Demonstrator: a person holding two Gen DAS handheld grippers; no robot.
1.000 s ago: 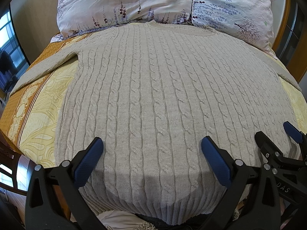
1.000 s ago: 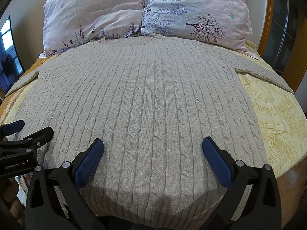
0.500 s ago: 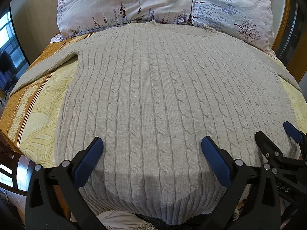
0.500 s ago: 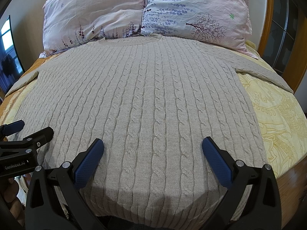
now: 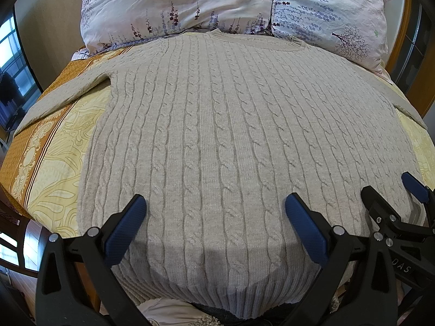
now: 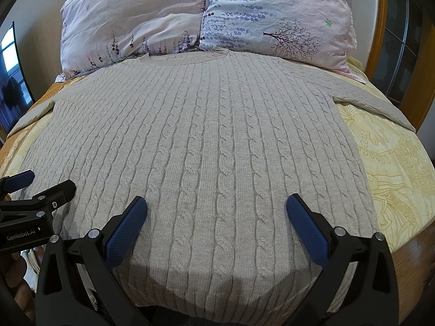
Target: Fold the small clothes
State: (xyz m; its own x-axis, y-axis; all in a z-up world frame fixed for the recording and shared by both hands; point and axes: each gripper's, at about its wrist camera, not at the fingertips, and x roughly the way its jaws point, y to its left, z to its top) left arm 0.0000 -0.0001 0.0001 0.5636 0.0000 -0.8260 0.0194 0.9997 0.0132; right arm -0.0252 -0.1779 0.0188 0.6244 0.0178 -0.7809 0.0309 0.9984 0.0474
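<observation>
A beige cable-knit sweater (image 5: 217, 135) (image 6: 212, 141) lies flat and face up on the bed, collar toward the pillows, both sleeves spread out to the sides. Its ribbed hem hangs over the near edge. My left gripper (image 5: 214, 214) hovers open over the lower left part of the sweater, nothing between its blue pads. My right gripper (image 6: 216, 214) is open too, above the lower right part. Each gripper shows in the other's view: the right gripper (image 5: 394, 190) at the right edge, the left gripper (image 6: 43, 184) at the left edge.
Two floral pillows (image 5: 176, 5) (image 6: 277, 16) lean at the head of the bed. A yellow and orange patterned bedspread (image 5: 54, 146) (image 6: 394, 163) lies under the sweater. A wooden headboard frame (image 6: 380, 27) rises at the right. Windows (image 5: 11, 76) are at the left.
</observation>
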